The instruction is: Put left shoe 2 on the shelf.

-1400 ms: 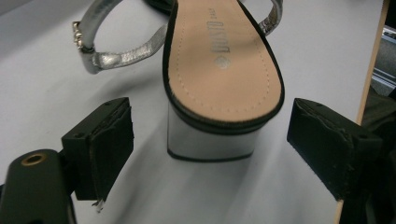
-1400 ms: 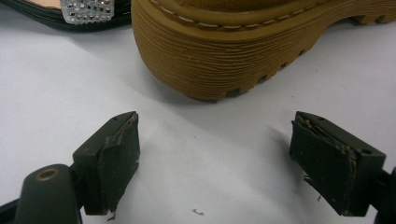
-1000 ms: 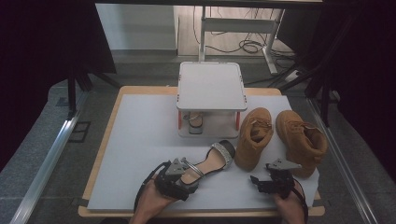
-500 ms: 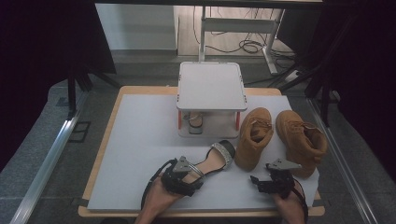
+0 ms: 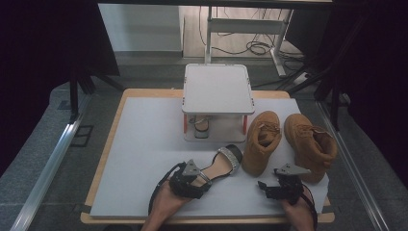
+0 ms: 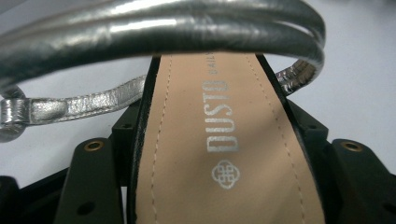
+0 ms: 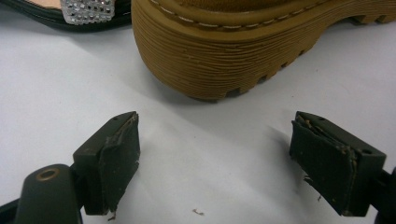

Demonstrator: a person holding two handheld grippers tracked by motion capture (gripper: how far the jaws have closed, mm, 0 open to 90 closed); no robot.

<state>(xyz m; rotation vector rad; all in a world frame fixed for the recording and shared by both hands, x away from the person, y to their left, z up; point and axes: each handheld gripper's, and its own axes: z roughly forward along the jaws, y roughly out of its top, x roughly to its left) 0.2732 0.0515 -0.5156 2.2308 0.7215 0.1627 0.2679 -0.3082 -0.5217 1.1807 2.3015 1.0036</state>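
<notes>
A black sandal (image 5: pixel 222 164) with silver straps and a tan insole (image 6: pixel 219 140) lies on the white mat (image 5: pixel 144 144), toe pointing to the far right. My left gripper (image 5: pixel 202 177) has its jaws on either side of the heel end; they have just been closing and now press on the sole's black edges. The silver ankle strap (image 6: pixel 163 28) arches over the insole. My right gripper (image 5: pixel 268 186) rests open on the mat, with bare mat between its fingers (image 7: pixel 112 158), just short of the tan boot's ribbed sole (image 7: pixel 243 51).
Two tan boots (image 5: pixel 260 142) (image 5: pixel 310 144) stand at the right of the mat. A white raised stand (image 5: pixel 217 89) sits at the far middle with a second sandal (image 5: pixel 201 126) under it. The sandal's studded toe strap (image 7: pixel 88 11) lies beside the near boot.
My left gripper has slid forward along the sandal's heel end and its jaws have narrowed onto the sole. The right gripper and the boots have stayed put.
</notes>
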